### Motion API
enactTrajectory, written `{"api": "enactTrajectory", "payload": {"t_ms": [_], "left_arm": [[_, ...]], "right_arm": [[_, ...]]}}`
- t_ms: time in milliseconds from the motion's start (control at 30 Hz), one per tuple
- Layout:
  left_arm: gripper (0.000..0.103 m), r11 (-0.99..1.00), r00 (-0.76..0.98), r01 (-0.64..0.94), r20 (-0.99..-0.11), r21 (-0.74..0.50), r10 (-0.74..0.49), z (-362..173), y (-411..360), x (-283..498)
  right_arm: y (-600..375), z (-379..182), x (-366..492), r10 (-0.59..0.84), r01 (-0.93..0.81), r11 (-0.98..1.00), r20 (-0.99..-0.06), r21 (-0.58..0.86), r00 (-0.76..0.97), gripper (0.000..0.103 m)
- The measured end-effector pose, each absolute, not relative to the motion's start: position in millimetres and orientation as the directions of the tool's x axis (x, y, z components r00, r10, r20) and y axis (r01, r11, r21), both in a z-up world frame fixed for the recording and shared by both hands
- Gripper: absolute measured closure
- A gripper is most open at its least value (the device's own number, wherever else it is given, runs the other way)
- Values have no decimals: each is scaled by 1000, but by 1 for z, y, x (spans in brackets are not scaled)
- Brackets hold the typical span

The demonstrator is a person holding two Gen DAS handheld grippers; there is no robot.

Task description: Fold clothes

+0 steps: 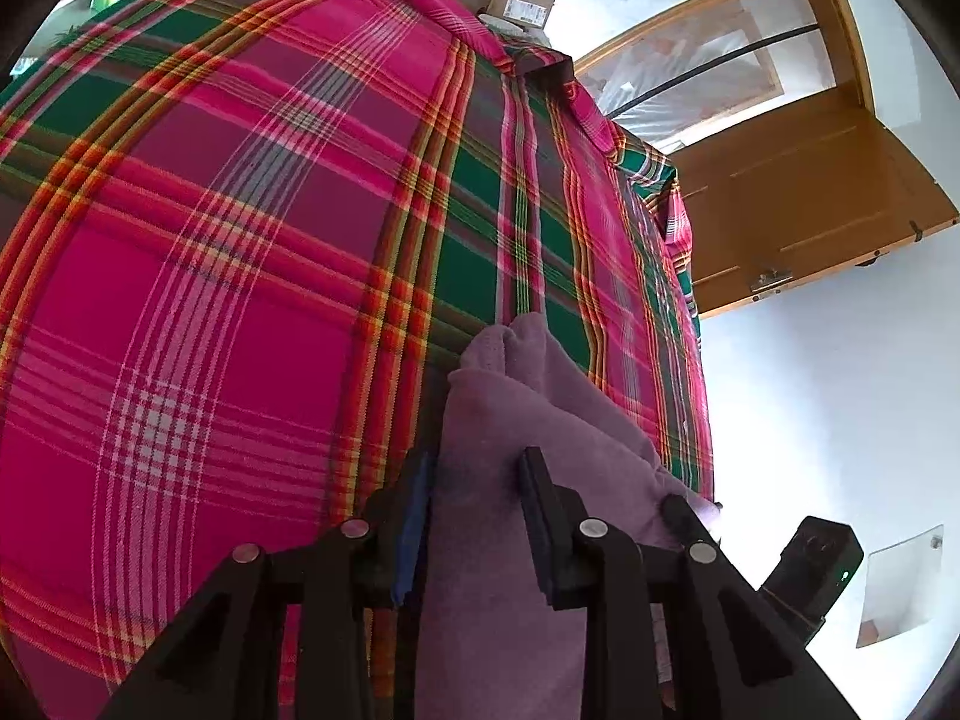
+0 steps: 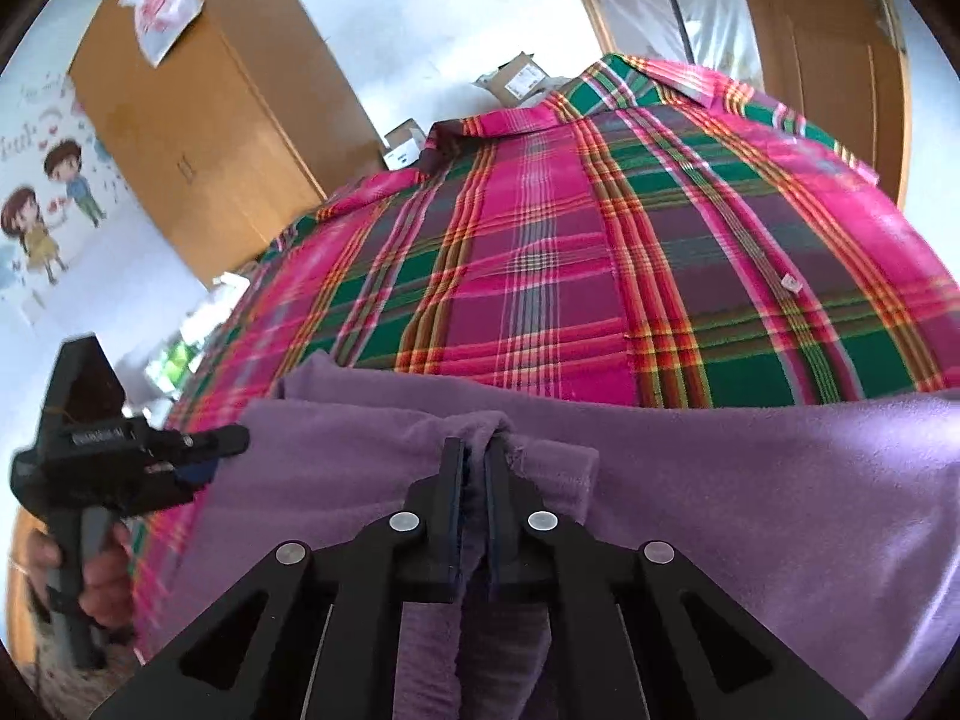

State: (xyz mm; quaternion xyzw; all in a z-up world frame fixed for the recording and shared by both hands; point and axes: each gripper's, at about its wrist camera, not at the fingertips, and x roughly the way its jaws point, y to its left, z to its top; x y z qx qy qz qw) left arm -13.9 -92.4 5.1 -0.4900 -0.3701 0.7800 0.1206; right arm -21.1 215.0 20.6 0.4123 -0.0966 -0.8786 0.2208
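A purple fleece garment (image 2: 750,480) lies over the near edge of a surface covered by a pink, green and orange plaid cloth (image 2: 570,270). My right gripper (image 2: 474,459) is shut on a bunched fold of the garment near its upper hem. In the left wrist view a raised ridge of the purple garment (image 1: 510,396) runs between the fingers of my left gripper (image 1: 477,474), which pinch it. The right wrist view shows the left gripper (image 2: 204,450) at the garment's left edge, held by a hand (image 2: 102,582). The right gripper's body (image 1: 810,570) shows at the lower right of the left wrist view.
The plaid cloth (image 1: 210,240) drops off at its right edge beside a wooden door (image 1: 810,180). Cardboard boxes (image 2: 522,81) stand beyond the far edge. A wooden wardrobe (image 2: 198,120) with a white plastic bag (image 2: 159,9) on it stands at the left, next to a cartoon wall sticker (image 2: 42,210).
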Motion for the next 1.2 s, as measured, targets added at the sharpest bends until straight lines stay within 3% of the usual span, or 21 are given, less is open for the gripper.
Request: {"api": "enactTrajectory", "payload": {"t_ms": [233,333,633,833,933,967,1000,1200], "left_arm": [[72,-690,-490,170,-668,-704,561,8,-96,-5],[72,-691,-486,169,-670,-703,562,8,-97,1],[72,-689,-468,167,-672,-705,574,7,-100,28],[72,-683,-438,176,-678,-708,590,4,-96,39],[72,-671,-423,186,-675,-718,605,2,-96,44],[72,-668,-419,189,-674,-720,608,2,-95,47],[72,-671,-419,190,-677,-717,605,2,-95,49],[72,-681,-414,188,-686,-708,599,1,-93,53]], "right_arm": [[215,41,13,-434,360,-897,-674,258,-598,87],[220,41,33,-492,398,-865,-674,305,-551,80],[260,25,72,-589,311,-806,-637,503,-496,80],[254,21,77,-672,372,-740,-602,560,-431,77],[251,20,76,-673,380,-739,-605,556,-425,80],[250,20,76,-670,380,-742,-604,552,-431,94],[250,21,75,-667,380,-745,-603,549,-437,97],[261,24,80,-648,358,-760,-589,543,-483,97]]}}
